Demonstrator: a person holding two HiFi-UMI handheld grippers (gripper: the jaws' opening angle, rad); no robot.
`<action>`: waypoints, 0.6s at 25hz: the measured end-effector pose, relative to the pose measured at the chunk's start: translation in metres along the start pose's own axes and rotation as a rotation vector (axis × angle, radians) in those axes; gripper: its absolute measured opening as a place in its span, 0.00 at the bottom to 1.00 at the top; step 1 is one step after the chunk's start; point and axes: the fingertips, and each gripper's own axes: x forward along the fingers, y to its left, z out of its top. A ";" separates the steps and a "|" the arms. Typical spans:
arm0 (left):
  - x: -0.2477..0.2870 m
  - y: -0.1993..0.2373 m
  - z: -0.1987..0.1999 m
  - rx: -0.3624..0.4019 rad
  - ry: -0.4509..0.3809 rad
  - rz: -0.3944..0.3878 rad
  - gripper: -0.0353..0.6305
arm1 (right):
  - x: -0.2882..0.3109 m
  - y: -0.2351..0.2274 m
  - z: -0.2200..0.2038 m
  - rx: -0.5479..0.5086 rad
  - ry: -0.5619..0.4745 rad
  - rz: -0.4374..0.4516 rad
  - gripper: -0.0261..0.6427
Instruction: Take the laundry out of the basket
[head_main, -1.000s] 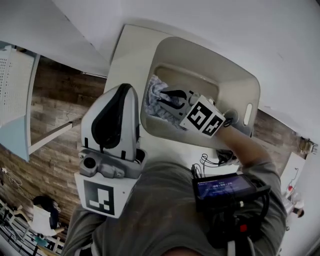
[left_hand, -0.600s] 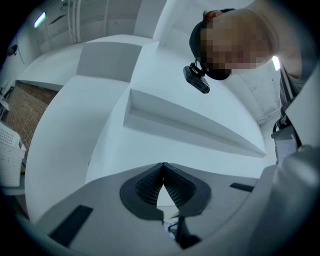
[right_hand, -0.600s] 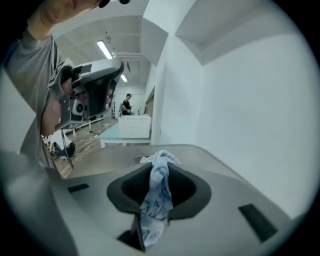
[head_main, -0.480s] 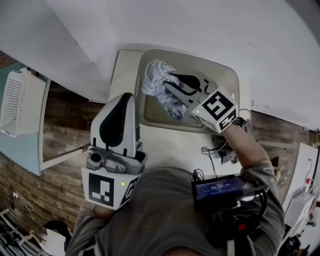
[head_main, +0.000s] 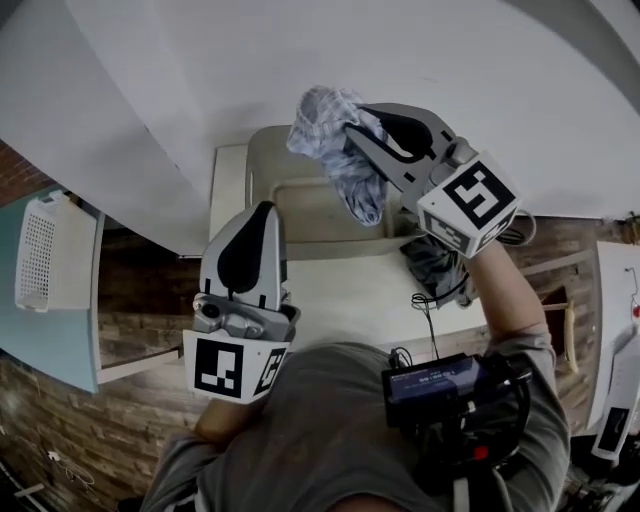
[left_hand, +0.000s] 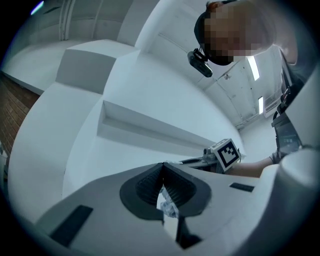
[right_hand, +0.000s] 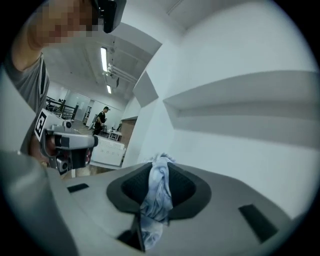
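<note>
Cloth (head_main: 364, 188), blue-patterned laundry: pinched at its upper end between the closed jaws of the right gripper (head_main: 352, 135), long axis vertical, its tail hanging free above the far right part of the basket (head_main: 260, 168) and apparently clear of the rim. Left gripper (head_main: 263, 212): jaws closed on nothing, at the basket's near left edge, with the cloth ahead of it, to its right and higher. Judgement: the right hand alone carries the item off.
</note>
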 end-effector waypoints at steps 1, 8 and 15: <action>-0.003 -0.004 0.000 -0.002 -0.004 -0.016 0.06 | -0.009 0.001 0.008 -0.002 -0.008 -0.017 0.18; -0.025 -0.040 0.003 -0.025 -0.013 -0.137 0.06 | -0.080 0.024 0.041 -0.010 -0.033 -0.143 0.18; -0.039 -0.084 0.004 -0.046 0.009 -0.244 0.06 | -0.141 0.058 0.030 0.040 0.005 -0.226 0.18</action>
